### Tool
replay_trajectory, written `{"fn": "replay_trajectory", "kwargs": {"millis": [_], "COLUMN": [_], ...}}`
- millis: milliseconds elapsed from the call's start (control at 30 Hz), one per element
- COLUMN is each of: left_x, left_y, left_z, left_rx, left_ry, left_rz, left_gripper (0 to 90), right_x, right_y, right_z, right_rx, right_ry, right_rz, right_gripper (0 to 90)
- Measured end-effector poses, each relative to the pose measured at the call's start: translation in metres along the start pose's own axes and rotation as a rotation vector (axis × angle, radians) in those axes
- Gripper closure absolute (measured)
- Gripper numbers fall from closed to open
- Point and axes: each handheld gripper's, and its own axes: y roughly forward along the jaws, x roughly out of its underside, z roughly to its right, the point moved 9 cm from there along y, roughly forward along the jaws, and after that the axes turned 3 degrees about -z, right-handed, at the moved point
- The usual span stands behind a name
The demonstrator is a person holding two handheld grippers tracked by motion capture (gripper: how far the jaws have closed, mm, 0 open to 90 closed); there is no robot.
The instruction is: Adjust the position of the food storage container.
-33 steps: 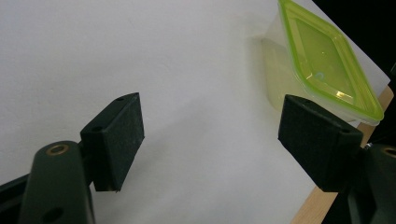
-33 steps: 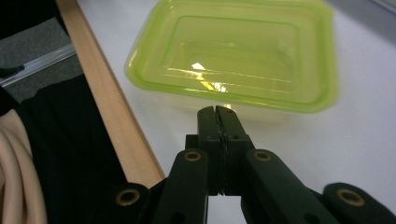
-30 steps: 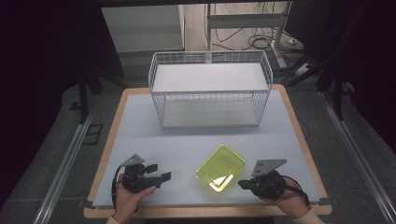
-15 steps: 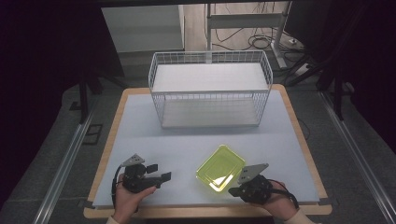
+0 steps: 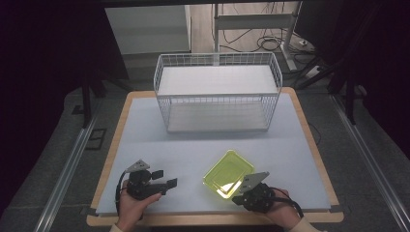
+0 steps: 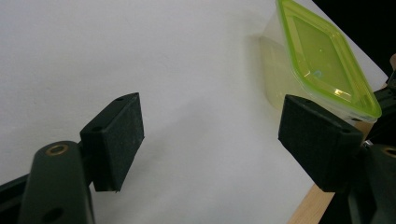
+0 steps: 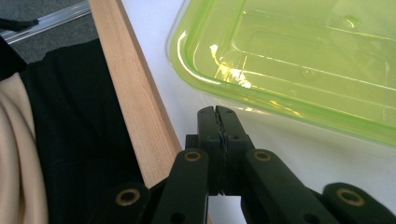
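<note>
right gripper (image 5: pixel 240 192), jaws pressed together, moved up to the green box (image 5: pixel 228 173), which lies diagonally.

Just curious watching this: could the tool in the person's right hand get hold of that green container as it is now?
Probably not yet. The right tool sits just short of the green container with nothing between them, but its jaws are shut and would have to open first.
</note>
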Motion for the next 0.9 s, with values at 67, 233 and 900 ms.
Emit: {"fn": "replay_trajectory", "kwargs": {"millis": [67, 233, 900], "left_x": [0.0, 0.0, 0.0], "left_y": [0.0, 0.0, 0.0], "left_z": [0.0, 0.0, 0.0], "left_rx": [0.001, 0.0, 0.002], "left_ry": [-0.001, -0.002, -0.002], "left_rz": [0.001, 0.0, 0.0], "left_gripper": [21.9, 21.9, 21.9], "right_x": [0.0, -0.002, -0.022], "right_y": [0.002, 0.004, 0.021], "right_z": [0.001, 0.002, -0.001], "right_rx": [0.006, 0.013, 0.051], "right_ry": [0.004, 0.0, 0.004], "right_rz": [0.001, 0.004, 0.039], "right_gripper": [89.7, 89.7, 89.7]}}
